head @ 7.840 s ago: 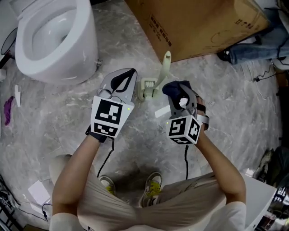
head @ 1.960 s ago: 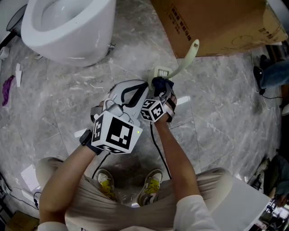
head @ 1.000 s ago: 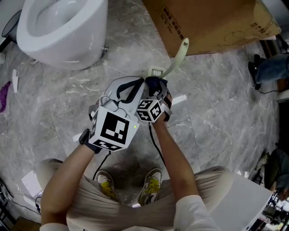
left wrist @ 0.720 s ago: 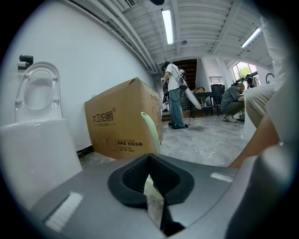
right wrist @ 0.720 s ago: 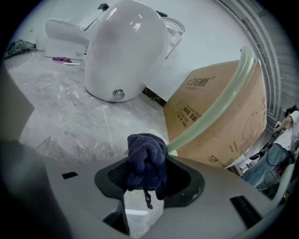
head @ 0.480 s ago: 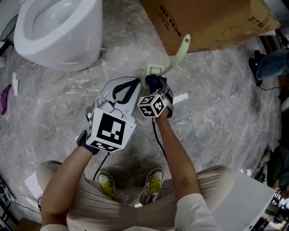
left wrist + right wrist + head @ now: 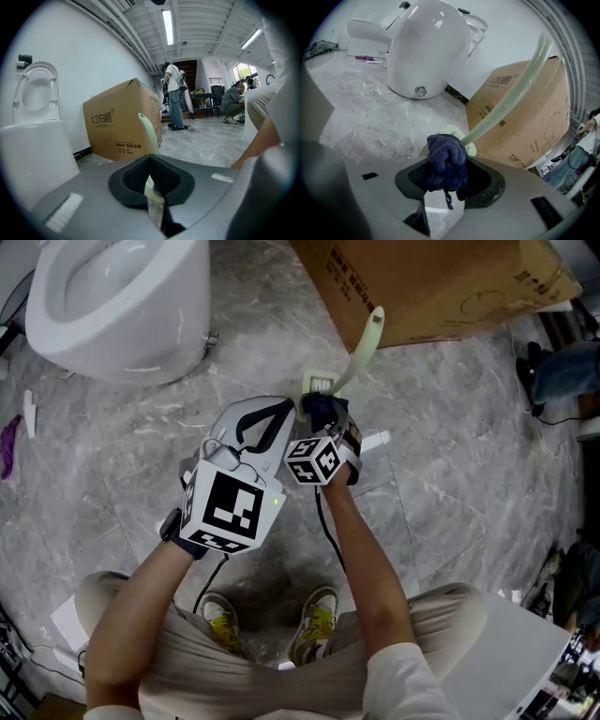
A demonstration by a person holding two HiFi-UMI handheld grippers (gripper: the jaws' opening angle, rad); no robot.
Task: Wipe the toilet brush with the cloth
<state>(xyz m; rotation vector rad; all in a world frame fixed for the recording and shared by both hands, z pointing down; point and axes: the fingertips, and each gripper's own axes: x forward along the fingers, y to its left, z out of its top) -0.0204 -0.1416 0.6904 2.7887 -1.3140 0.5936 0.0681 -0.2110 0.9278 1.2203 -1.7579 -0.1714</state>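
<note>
1. Toilet brush [image 7: 361, 346] stands in its holder [image 7: 317, 386] on the floor [image 7: 450, 427] beside the cardboard box [image 7: 431, 282], with its handle a little more upright than half a second ago.
2. Cloth [image 7: 446, 159] presses against the handle's foot, clamped between the right gripper [image 7: 449, 180] jaws.
3. Left gripper [image 7: 152, 190] pinches the brush low down; eight seconds ago both grippers hung clear.

The floor [image 7: 450, 456] was grey veined marble, glossy under long strip lights [image 7: 168, 26] in a ribbed white ceiling [image 7: 201, 18]. A white toilet [image 7: 122, 306] stood against a plain white wall [image 7: 84, 56], a big brown cardboard box [image 7: 441, 287] beside it. Far back a window [image 7: 243, 71] glowed; one person [image 7: 174, 96] stood, another crouched
</note>
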